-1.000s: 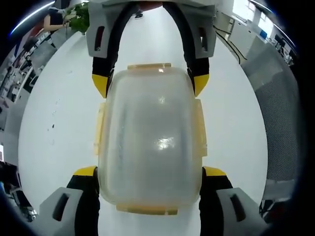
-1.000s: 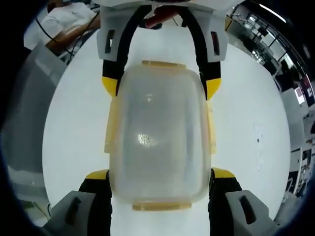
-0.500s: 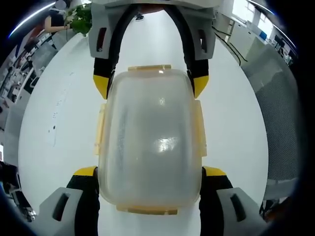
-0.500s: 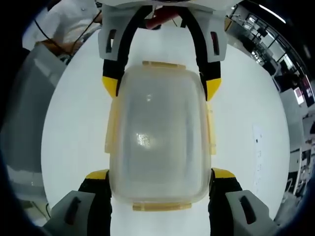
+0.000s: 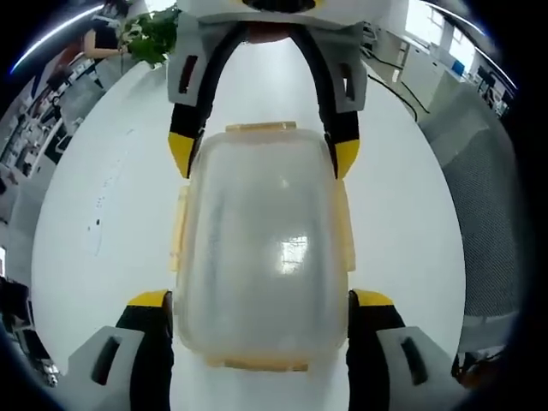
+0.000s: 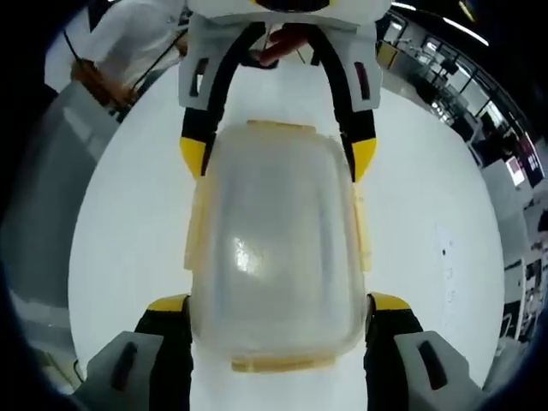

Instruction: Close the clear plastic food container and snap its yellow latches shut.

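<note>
White tabletop runs under everything, with an office room curving around its edge. My left gripper has its yellow-tipped jaws spread wide, one on each long side of the clear plastic food container, pressed against its walls at the near end. My right gripper stands the same way, jaws wide and flanking the container from the opposite end, so each gripper appears at the top of the other's view. Between them the container sits on the table with its lid on. Yellow latches lie along its sides and ends. Beyond the table's far edge a green plant stands, and a person in a white shirt.
</note>
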Motion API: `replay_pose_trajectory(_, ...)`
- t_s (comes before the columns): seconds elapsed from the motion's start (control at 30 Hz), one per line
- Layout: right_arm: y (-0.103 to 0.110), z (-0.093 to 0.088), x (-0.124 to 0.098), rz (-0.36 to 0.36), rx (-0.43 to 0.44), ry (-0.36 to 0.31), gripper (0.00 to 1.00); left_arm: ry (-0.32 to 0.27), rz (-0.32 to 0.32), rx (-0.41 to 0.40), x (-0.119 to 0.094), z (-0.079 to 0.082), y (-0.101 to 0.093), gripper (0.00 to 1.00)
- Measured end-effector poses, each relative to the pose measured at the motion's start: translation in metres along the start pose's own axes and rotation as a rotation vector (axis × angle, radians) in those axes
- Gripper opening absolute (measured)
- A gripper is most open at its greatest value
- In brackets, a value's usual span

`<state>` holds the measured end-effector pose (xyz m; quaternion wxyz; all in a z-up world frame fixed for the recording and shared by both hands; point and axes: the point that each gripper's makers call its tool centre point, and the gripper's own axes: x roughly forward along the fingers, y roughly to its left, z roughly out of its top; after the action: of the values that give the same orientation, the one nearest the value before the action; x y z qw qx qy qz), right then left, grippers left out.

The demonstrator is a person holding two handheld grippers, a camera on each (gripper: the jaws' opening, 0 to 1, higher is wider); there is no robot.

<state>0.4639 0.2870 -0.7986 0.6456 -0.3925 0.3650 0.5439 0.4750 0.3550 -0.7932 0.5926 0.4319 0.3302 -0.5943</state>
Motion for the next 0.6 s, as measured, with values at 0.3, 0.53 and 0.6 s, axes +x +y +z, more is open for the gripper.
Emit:
replay_pose_trajectory(0.3, -0.008, 0.026, -0.014, -0.044, 0.119, -0.229, 0.88, -0.179, 0.026, -0.100, -0.008, 0.010, -0.002, 0.88)
replay_pose_trajectory(0.53, -0.005, 0.042, -0.018, -0.112, 0.207, -0.386, 0.87, -0.374, 0.107, -0.195, -0.019, 0.022, -0.003, 0.85)
replay_pose_trajectory(0.6, -0.004, 0.047, -0.019, -0.131, 0.230, -0.433, 0.86, -0.414, 0.151, -0.193, -0.024, 0.026, 0.000, 0.84)
